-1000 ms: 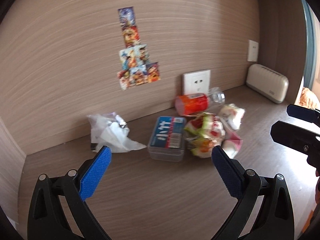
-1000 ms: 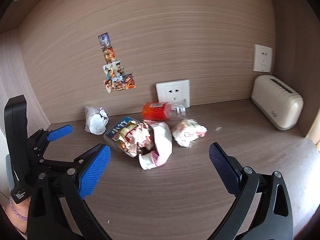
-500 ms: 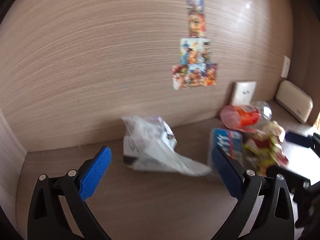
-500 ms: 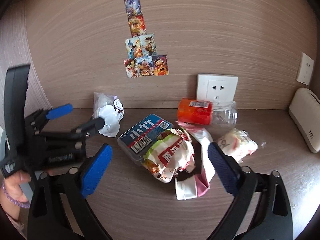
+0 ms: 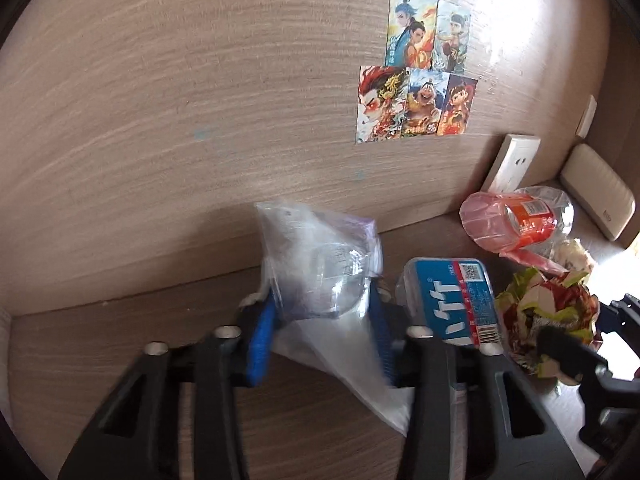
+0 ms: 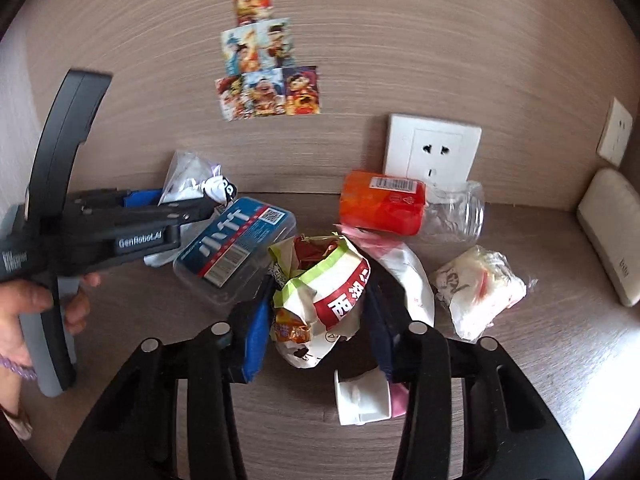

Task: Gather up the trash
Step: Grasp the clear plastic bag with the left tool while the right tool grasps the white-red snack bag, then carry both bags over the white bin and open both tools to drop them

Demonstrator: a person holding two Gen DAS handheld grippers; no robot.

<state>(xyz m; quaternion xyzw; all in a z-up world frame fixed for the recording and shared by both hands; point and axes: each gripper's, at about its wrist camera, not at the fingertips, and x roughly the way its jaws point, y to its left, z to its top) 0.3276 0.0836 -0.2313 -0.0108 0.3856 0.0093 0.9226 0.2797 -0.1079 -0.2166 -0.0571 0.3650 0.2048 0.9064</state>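
Observation:
On the wooden desk, my left gripper (image 5: 322,312) is closing, its blue pads pressing both sides of a crumpled clear plastic bag (image 5: 320,264) by the back wall. My right gripper (image 6: 316,320) is closing too, and its pads squeeze a crumpled red, white and green snack wrapper (image 6: 324,280). Between the two lies a clear box with a blue label (image 6: 236,244). An orange-labelled plastic bottle (image 6: 384,204) lies on its side behind the wrapper. A white wad in film (image 6: 480,288) and a white and pink cup (image 6: 364,396) lie to the right.
The wood-grain back wall carries cartoon stickers (image 6: 268,76) and a white socket (image 6: 432,148). A cream appliance (image 6: 612,236) stands at the far right. A person's hand (image 6: 24,312) holds the left gripper's handle at the left edge.
Both grippers came forward and down to the trash. The left one swung left to the plastic bag and closed on it. The right one closed on the snack wrapper.

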